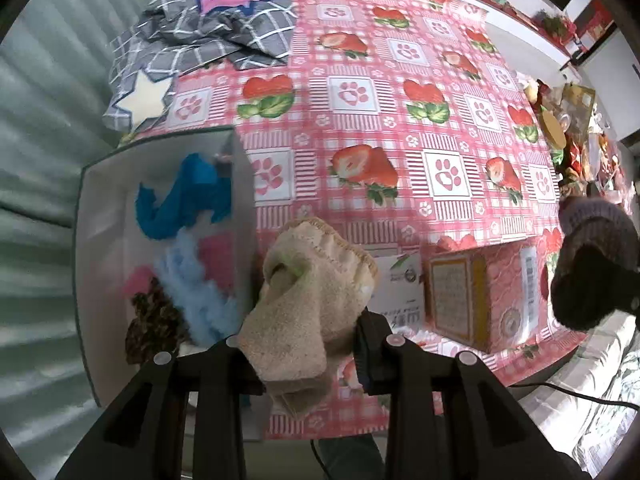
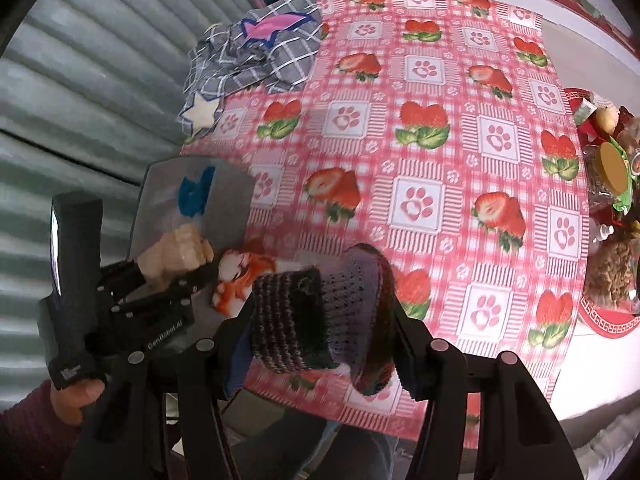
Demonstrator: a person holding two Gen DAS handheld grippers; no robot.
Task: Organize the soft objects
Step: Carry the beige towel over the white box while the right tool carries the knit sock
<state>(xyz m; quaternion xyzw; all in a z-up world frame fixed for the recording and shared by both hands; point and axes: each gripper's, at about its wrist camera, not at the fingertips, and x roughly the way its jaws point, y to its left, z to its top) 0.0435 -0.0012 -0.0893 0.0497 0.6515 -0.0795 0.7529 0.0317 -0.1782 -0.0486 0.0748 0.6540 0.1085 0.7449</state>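
Note:
My left gripper (image 1: 304, 344) is shut on a beige terry cloth (image 1: 312, 292), which hangs bunched over the right wall of a white bin (image 1: 244, 184). Inside the bin lie a blue plush (image 1: 188, 200), a light blue fluffy piece (image 1: 192, 292), something pink (image 1: 218, 256) and a leopard-print item (image 1: 154, 324). My right gripper (image 2: 320, 320) is shut on a purple and black knitted hat (image 2: 316, 308), held above the table's near edge. The hat (image 1: 592, 272) also shows at the right of the left wrist view. In the right wrist view the left gripper (image 2: 200, 264) holds the beige cloth (image 2: 180, 252) by the bin (image 2: 224, 196).
A strawberry and paw-print tablecloth (image 1: 400, 140) covers the table. A grey checked fabric (image 1: 208, 36) with star and fish patches lies at the far left. A pink and yellow carton (image 1: 480, 300) and a white packet (image 1: 400, 288) sit near the front. An orange and white soft item (image 2: 240, 276) lies beside the bin. Clutter (image 2: 612, 208) lines the right edge.

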